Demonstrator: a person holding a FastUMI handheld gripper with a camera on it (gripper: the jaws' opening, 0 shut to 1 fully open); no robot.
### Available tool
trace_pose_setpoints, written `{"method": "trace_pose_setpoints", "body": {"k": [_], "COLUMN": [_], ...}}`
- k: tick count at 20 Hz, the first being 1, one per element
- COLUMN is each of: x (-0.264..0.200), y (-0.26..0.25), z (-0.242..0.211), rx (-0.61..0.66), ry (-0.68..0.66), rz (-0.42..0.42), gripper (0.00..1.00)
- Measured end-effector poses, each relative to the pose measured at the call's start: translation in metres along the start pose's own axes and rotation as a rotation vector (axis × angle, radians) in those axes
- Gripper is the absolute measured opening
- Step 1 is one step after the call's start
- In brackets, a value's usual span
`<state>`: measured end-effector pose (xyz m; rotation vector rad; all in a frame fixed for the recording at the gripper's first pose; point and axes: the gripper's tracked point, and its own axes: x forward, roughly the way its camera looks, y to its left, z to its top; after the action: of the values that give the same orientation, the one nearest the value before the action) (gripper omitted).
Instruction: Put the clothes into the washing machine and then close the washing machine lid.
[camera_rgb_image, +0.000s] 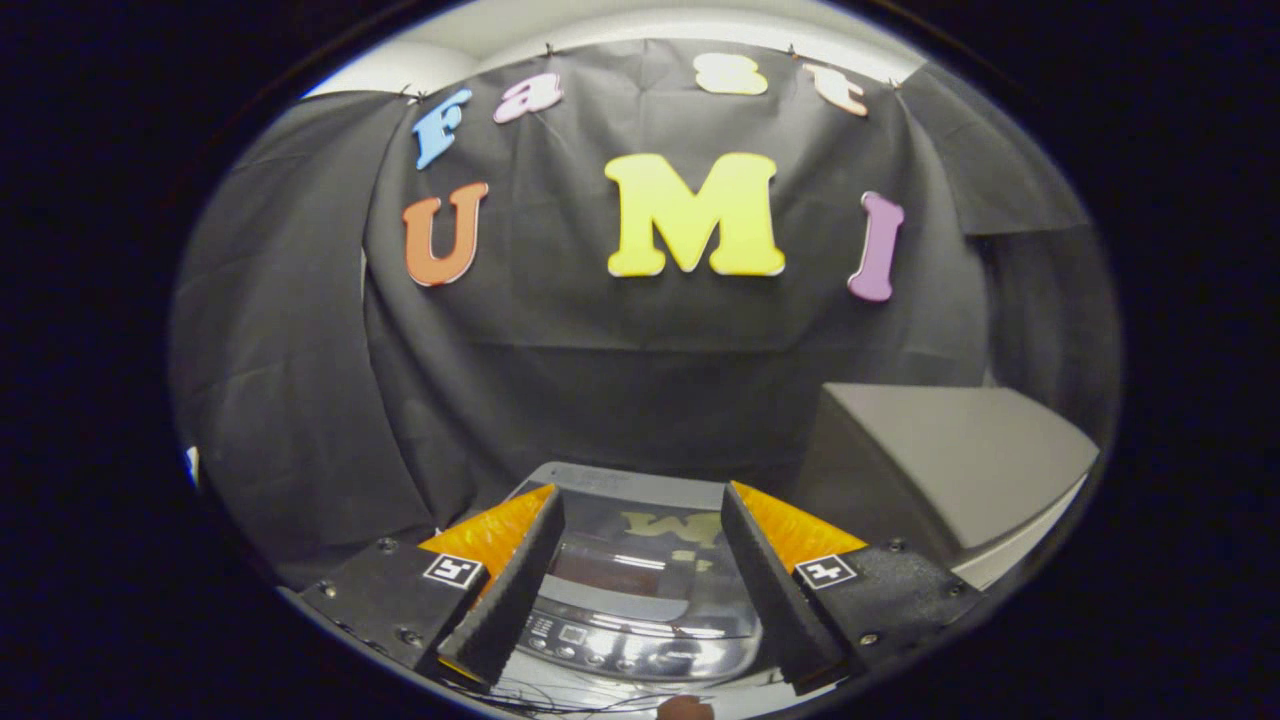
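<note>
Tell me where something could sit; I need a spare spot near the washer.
The flat grey box top, right of the washing machine, is bare. The washer's shut glass lid between the open tool fingers is bare too. Its button panel is crowded.

1. I see my gripper (640, 575) held with its fingers spread wide apart.
2. Nothing sits between the fingers; neither pad presses on anything.
3. The left finger (505, 590) and the right finger (775, 590) angle outward toward their bases, tips nearest each other.
4. Both fingers sit level with each other, no visible roll.
5. Gripper points forward and slightly down.
</note>
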<state>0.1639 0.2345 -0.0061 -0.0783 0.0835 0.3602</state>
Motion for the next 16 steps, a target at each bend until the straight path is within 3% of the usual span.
{"method": "trace_pose_setpoints", "body": {"k": [5, 10, 13, 16], "x": [-0.127, -0.236, -0.273, -0.301], "y": [-0.043, -0.080, -0.101, -0.111], "z": [0.007, -0.017, -0.027, -0.028], "rx": [0.007, 0.057, 0.005, -0.006], "ry": [-0.060, -0.055, -0.060, -0.079], "rz": [-0.047, -0.130, -0.154, -0.122], "gripper": [0.98, 0.99, 0.98, 0.99]}}
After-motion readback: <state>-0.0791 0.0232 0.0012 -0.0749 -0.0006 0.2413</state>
